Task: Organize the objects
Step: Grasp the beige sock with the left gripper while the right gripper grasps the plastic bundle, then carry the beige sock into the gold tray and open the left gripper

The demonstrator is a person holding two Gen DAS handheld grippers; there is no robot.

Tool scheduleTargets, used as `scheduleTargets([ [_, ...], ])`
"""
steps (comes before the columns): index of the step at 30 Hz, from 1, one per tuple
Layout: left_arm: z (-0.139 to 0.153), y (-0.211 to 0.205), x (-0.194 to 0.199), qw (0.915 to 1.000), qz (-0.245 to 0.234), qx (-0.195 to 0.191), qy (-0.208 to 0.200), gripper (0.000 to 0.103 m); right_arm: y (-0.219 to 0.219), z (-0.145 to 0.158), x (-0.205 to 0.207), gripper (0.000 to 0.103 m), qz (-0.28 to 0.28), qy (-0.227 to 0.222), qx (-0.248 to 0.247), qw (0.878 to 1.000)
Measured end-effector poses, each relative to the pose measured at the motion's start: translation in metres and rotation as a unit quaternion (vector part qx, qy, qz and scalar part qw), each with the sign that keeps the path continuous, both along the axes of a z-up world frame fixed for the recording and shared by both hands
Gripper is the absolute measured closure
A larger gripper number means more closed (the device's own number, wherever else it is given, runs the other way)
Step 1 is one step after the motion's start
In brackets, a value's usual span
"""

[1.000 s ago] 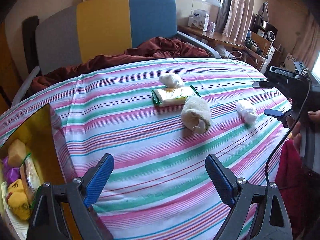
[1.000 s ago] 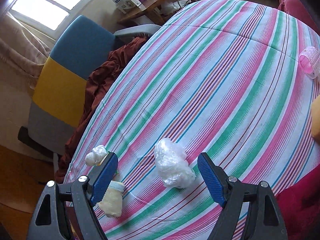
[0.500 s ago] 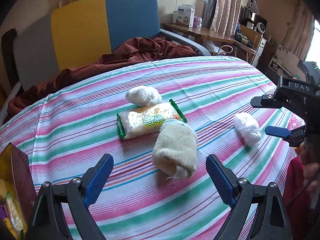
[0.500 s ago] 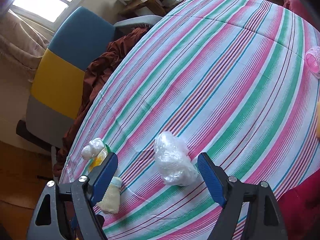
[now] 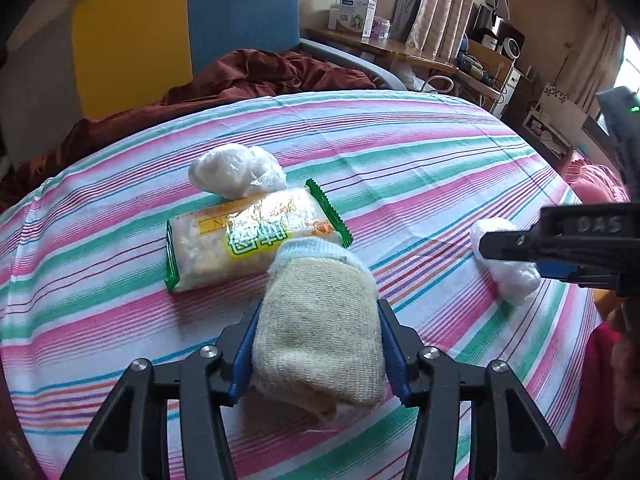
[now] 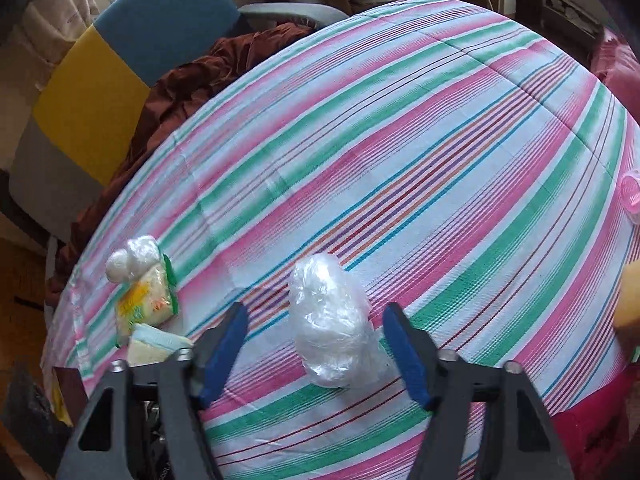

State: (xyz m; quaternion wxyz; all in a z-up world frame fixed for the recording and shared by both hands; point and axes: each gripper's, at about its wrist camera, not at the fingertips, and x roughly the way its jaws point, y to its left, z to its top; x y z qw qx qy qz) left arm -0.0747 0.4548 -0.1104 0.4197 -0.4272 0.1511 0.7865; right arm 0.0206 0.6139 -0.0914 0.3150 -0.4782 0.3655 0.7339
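A rolled cream sock (image 5: pixel 320 320) lies on the striped bedsheet (image 5: pixel 420 152). My left gripper (image 5: pixel 317 354) has it between its blue pads (image 5: pixel 242 354), which touch both sides; the jaws are closing. Just behind the sock lie a green-edged snack packet (image 5: pixel 248 236) and a white plastic-bag ball (image 5: pixel 236 172). My right gripper (image 6: pixel 314 354) straddles a second crumpled clear plastic bag (image 6: pixel 332 320); its jaws are closing, with a gap still showing on the left side. The left wrist view shows that gripper (image 5: pixel 516 260) over the same bag (image 5: pixel 504 276). The sock (image 6: pixel 152 344) and packet (image 6: pixel 144 300) appear left.
A yellow, blue and grey chair (image 5: pixel 180 32) with a maroon cloth (image 5: pixel 256 76) stands behind the bed. A cluttered wooden desk (image 5: pixel 380 48) runs along the back right. A pink plastic object (image 6: pixel 632 196) and a yellow thing (image 6: pixel 630 296) sit at the right edge.
My left gripper moved forward and down onto the sock and its jaws narrowed around it. My right gripper tilted downward and its jaws narrowed about the plastic bag.
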Motion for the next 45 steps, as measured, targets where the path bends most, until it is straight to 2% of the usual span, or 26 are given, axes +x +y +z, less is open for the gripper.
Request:
scheduleTargets([
  [1, 0.001, -0.005, 0.003, 1.0000, 0.000, 0.004, 0.001, 0.050, 0.000, -0.002, -0.001, 0.066, 0.005, -0.008, 0.000, 1.000],
  [2, 0.001, -0.009, 0.006, 1.0000, 0.001, 0.007, 0.001, 0.050, -0.001, 0.000, -0.001, 0.067, 0.008, -0.006, 0.008, 1.000],
  [10, 0.002, -0.078, 0.039, 0.9985, 0.036, 0.042, 0.006, 0.050, -0.013, -0.001, -0.008, 0.067, 0.051, -0.019, 0.014, 0.998],
  [13, 0.000, -0.092, 0.044, 0.9978, 0.043, 0.051, 0.002, 0.050, -0.014, -0.002, -0.008, 0.067, 0.056, -0.024, 0.015, 0.998],
  [21, -0.004, -0.091, 0.042, 0.9979, 0.041, 0.051, 0.000, 0.049, -0.015, -0.004, -0.005, 0.066, 0.061, -0.035, 0.023, 0.997],
  [26, -0.006, -0.087, 0.047, 0.9985, 0.039, 0.034, 0.017, 0.048, -0.016, -0.004, -0.003, 0.066, 0.066, -0.043, 0.033, 0.996],
  [37, -0.004, -0.088, 0.049, 0.9983, 0.038, 0.034, 0.027, 0.050, -0.014, -0.002, 0.002, 0.066, 0.080, -0.058, 0.050, 0.994],
  [45, -0.004, -0.088, 0.053, 0.9981, 0.039, 0.029, 0.037, 0.050, -0.012, 0.001, 0.005, 0.066, 0.102, -0.033, 0.034, 0.994],
])
